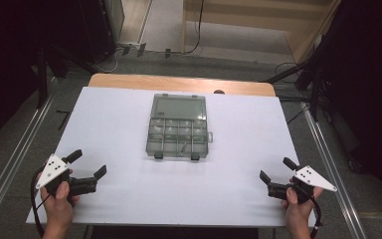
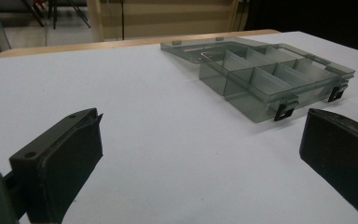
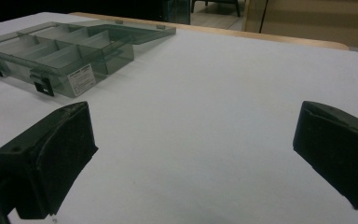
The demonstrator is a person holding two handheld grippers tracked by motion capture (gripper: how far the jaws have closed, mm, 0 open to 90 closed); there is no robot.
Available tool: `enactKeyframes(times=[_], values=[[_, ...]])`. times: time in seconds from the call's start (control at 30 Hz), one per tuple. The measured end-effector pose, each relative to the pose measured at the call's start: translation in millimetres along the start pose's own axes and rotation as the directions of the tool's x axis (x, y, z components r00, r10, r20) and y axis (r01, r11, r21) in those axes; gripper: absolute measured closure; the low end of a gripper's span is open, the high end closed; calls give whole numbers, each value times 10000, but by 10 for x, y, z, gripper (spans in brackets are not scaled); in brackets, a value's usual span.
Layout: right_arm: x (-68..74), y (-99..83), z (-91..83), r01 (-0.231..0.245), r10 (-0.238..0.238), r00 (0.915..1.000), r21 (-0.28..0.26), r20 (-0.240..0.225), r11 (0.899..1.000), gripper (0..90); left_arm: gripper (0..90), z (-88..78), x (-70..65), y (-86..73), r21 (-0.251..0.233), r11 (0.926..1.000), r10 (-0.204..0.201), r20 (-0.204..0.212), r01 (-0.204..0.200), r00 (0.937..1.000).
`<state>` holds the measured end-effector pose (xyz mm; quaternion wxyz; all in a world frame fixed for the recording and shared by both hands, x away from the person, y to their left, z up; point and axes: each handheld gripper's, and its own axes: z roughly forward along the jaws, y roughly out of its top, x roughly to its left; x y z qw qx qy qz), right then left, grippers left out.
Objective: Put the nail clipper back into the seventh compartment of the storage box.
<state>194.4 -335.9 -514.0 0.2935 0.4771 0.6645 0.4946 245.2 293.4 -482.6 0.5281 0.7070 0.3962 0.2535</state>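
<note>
1. I take this for a lab or recording studio, not a home: my table wears a plain white sheet over a wooden top.
2. Dark stands flank it, and cables trail across grey carpet.
3. Metal rails run along both sides.

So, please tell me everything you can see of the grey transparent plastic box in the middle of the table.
The grey transparent plastic organiser box lies flat near the middle of the white table top, closed, as far as one can tell. Inner walls divide it into small compartments, with one long undivided section at the far side; all look empty. Two dark latches sit on its near edge, two hinges on the far edge. A small white label is on one side wall. Nothing but the table touches it; both grippers are far away.
</note>
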Motion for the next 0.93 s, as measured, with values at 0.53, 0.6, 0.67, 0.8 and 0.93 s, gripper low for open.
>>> enactKeyframes(times=[0.53,0.6,0.67,0.8,0.93], values=[[3,1,2,21,-21,10000,13,-1,10000,0,0,-79,154,-74,240,9997,83,-525,-71,9986],[3,2,2,22,-22,10000,10,0,10000,0,0,-77,165,-74,225,9997,40,-561,-28,9984],[2,2,3,31,-31,10000,16,-2,10000,0,0,-85,173,-73,187,9998,18,-594,-7,9982],[3,2,4,29,-29,10000,13,-12,10000,0,0,-112,193,-70,180,9998,28,-718,-15,9974],[-2,1,0,-8,8,10000,-1,-34,10000,0,0,-118,206,-66,165,9999,64,-769,-51,9970]])
